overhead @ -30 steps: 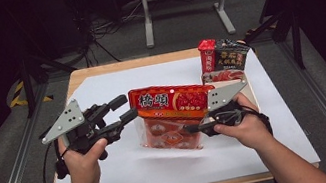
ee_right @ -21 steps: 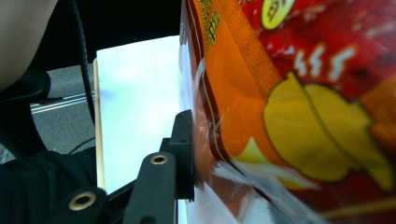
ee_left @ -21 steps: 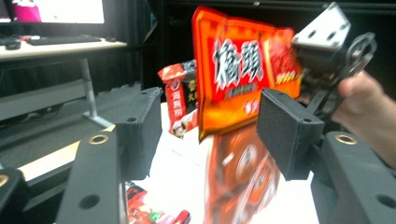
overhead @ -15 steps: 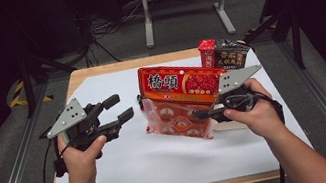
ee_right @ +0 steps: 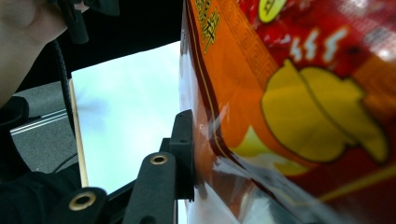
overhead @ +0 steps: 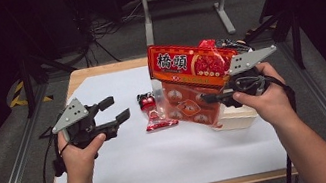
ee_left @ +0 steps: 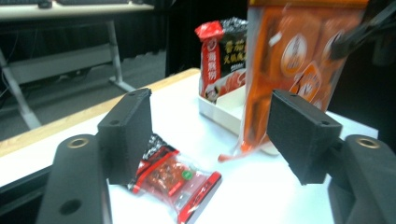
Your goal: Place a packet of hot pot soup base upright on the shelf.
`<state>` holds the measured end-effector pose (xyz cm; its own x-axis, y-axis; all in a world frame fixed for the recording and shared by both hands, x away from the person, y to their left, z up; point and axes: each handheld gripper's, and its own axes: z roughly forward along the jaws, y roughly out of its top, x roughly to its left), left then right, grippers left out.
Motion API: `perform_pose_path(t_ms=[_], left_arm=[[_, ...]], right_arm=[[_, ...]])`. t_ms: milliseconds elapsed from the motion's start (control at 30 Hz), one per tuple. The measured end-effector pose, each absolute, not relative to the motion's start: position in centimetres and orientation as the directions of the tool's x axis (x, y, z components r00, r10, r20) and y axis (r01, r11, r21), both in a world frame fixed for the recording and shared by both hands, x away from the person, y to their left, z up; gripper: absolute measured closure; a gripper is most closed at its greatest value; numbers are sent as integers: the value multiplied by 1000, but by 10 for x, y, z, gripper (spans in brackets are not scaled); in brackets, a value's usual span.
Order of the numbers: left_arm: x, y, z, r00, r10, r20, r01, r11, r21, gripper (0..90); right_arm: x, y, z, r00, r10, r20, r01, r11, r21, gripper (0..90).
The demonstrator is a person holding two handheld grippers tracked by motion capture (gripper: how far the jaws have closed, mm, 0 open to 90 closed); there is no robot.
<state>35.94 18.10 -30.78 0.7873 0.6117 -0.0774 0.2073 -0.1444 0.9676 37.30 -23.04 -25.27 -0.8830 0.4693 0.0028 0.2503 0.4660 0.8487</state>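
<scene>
Raised since the earlier frame, the big red bag (overhead: 194,82) hangs tilted above the table (overhead: 100,90), clamped by the right gripper (overhead: 212,97); two small packets (overhead: 155,115) lie beneath. Left gripper (overhead: 116,111), jaws just opening, empty. Keep the clamp firm while lifting clear.

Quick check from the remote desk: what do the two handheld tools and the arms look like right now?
Both are black two-jaw tools. The left tool and right tool each carry a grey three-cornered plate on top, and a black cable trails from each. Their jaws end in blocky black pads, with brass-coloured rivets at the joints. The forearms are bare, no sleeves.
</scene>
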Motion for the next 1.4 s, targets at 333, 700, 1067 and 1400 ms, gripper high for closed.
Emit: perform_pose_path(t_ms=[333,700,1067,1400], left_arm=[[365,179,-315,768,634,-85,258,-186,948,246],[367,175,-317,778,624,-80,271,-218,938,228],[369,175,-320,776,625,-87,289,-229,930,224],[370,175,-322,774,626,-93,298,-230,926,223]], right_arm=[[380,-243,-241,-871,492,-21,236,454,859,706],[393,-270,-239,-842,538,-41,232,430,872,706],[402,-292,-242,-797,602,-54,246,405,881,706],[409,-311,-247,-773,629,-79,234,399,887,706]])
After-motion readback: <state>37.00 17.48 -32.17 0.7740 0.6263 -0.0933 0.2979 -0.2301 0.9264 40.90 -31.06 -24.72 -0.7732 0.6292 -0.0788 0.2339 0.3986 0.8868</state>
